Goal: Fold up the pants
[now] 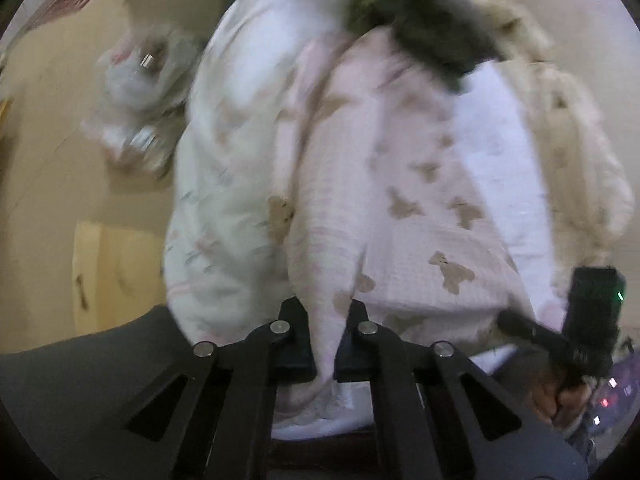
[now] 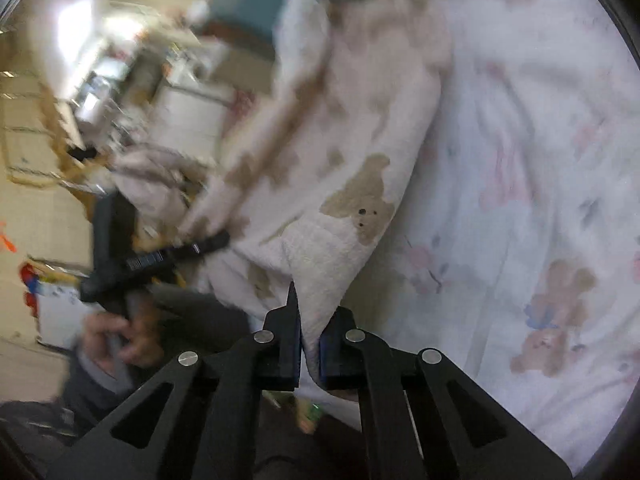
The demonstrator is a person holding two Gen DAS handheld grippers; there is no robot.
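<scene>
The pants (image 1: 400, 184) are pale pink with brown teddy bears and lie over a white printed bedsheet (image 1: 212, 208). My left gripper (image 1: 325, 320) is shut on a bunched fold of the pants. In the right wrist view my right gripper (image 2: 310, 328) is shut on a corner of the same pants (image 2: 352, 152), pulled up from the sheet (image 2: 520, 160). The other gripper shows at the lower right of the left wrist view (image 1: 560, 328) and at the left of the right wrist view (image 2: 160, 256). Both views are motion-blurred.
A dark green and grey garment (image 1: 420, 12) lies at the far end of the bed. A cream fleece garment (image 1: 572, 140) lies on the right. A plastic bag (image 1: 140, 92) sits on the tan floor at left. Cluttered shelves (image 2: 120, 92) stand beyond the bed.
</scene>
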